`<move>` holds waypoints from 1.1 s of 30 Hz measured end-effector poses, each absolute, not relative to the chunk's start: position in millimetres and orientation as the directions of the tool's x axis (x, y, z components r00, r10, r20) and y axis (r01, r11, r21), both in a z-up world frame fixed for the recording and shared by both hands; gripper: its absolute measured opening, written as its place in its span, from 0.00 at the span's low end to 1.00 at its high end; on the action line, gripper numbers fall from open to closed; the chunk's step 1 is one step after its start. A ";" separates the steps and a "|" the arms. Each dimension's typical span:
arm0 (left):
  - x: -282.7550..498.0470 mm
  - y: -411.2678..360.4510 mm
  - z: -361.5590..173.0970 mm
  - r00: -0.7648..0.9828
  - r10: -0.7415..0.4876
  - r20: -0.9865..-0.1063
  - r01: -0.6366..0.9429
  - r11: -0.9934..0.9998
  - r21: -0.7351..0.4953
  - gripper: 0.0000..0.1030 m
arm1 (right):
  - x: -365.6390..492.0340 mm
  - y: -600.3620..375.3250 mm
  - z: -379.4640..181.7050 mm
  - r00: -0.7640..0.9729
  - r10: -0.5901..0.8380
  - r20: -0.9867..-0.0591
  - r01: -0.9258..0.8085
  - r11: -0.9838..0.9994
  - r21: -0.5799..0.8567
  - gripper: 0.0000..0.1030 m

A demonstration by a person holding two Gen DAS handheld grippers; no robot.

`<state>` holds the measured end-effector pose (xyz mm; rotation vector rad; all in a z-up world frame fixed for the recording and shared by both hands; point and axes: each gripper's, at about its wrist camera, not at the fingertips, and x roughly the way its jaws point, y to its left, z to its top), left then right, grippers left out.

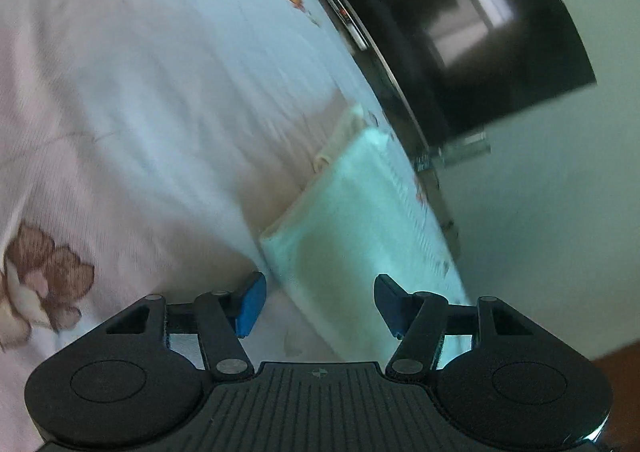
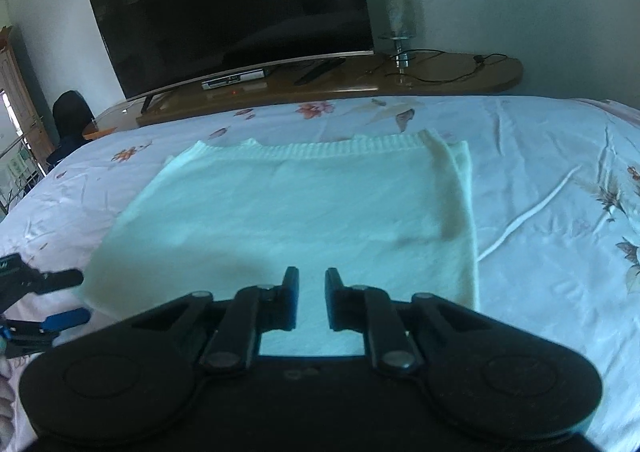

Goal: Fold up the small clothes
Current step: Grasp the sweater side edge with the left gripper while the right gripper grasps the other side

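Pale mint knitted top (image 2: 288, 208) spread flat, sides folded in, on floral bedsheet (image 2: 540, 180) ready for next fold; left gripper (image 1: 320, 302) released, straddling near left edge; right gripper (image 2: 311, 298) nearly clenched, pinching nothing, poised over near hem.

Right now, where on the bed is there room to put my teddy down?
The flowered bedsheet is bare to the right of the pale folded sweater, and in a strip between its ribbed edge and the wooden TV shelf. It is crowded at the sweater's near-left corner, beside the left gripper.
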<state>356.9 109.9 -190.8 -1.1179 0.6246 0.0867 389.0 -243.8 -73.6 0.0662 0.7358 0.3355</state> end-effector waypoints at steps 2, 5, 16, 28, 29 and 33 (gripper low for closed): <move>355.5 105.2 -195.2 0.841 -0.231 -0.489 -0.363 0.430 -0.827 0.59 | 388.6 -241.3 -72.9 0.685 0.334 -0.647 -0.279 0.941 0.190 0.16; 360.9 98.7 -201.3 0.864 -0.211 -0.457 -0.346 0.413 -0.843 0.59 | 389.4 -238.0 -73.3 0.683 0.333 -0.650 -0.272 0.942 0.197 0.17; 412.5 90.2 -207.9 0.913 -0.189 -0.362 -0.271 0.383 -0.883 0.59 | 409.8 -240.1 -78.8 0.666 0.358 -0.654 -0.260 0.934 0.246 0.11; 434.8 95.2 -222.0 0.900 -0.181 -0.395 -0.299 0.402 -0.865 0.10 | 451.7 -222.3 -98.2 0.634 0.430 -0.643 -0.277 0.902 0.331 0.11; 436.0 95.5 -221.4 0.899 -0.184 -0.396 -0.298 0.403 -0.865 0.10 | 451.8 -221.4 -99.5 0.633 0.434 -0.641 -0.277 0.900 0.335 0.11; 433.2 100.1 -224.2 0.912 -0.203 -0.357 -0.265 0.374 -0.889 0.08 | 454.0 -218.5 -103.7 0.627 0.449 -0.637 -0.274 0.892 0.359 0.11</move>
